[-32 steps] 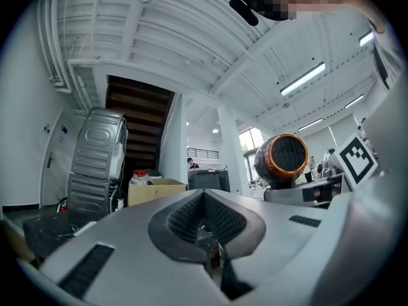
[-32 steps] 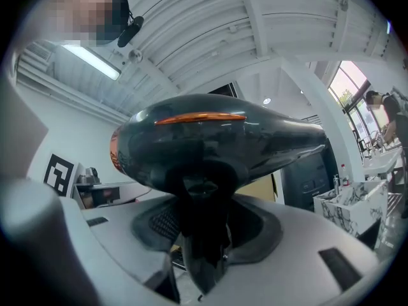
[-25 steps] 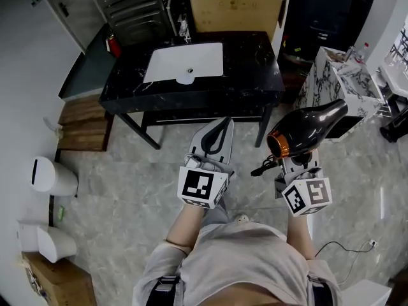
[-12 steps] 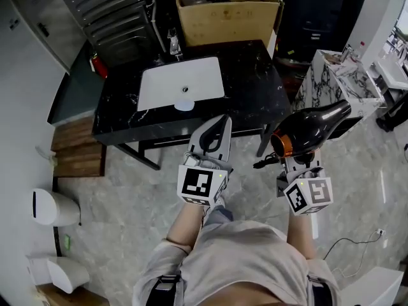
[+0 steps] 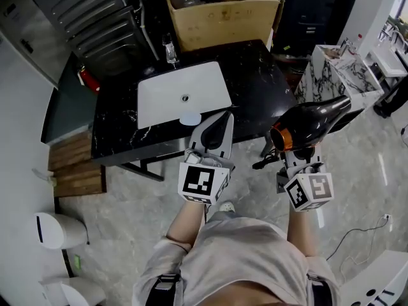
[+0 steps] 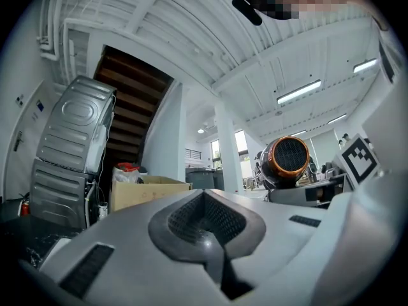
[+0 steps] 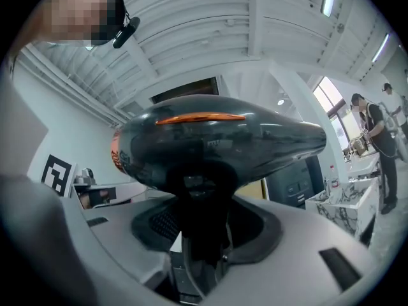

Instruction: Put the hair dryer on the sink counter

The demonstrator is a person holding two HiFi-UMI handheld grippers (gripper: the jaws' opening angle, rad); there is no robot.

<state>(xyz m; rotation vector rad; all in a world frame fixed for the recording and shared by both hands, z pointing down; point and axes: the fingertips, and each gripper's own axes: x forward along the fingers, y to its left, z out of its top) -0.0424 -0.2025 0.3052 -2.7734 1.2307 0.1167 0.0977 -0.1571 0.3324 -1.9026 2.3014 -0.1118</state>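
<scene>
My right gripper [image 5: 298, 153] is shut on the handle of a black hair dryer [image 5: 310, 123] with an orange ring; its body lies across the jaws, nozzle to the right, in the right gripper view too [image 7: 217, 145]. It hangs over the floor just right of the black marble sink counter [image 5: 255, 85]. My left gripper [image 5: 213, 136] is shut with nothing in it, its tip over the counter's front edge near the white basin [image 5: 182, 94]. From the left gripper view I see the hair dryer's orange-rimmed rear grille [image 6: 285, 160] to the right.
A cardboard box [image 5: 220, 11] stands behind the counter, with a faucet [image 5: 169, 48] at the basin's back. A marble-patterned cabinet [image 5: 335, 75] is at the right. Wooden steps [image 5: 70, 171] and a white bin [image 5: 57, 229] lie at the left. A cable [image 5: 354, 234] runs over the floor.
The counter has come closer and now lies under the left gripper's tip. Both grippers keep their pose, and the hair dryer stays in the right one.
</scene>
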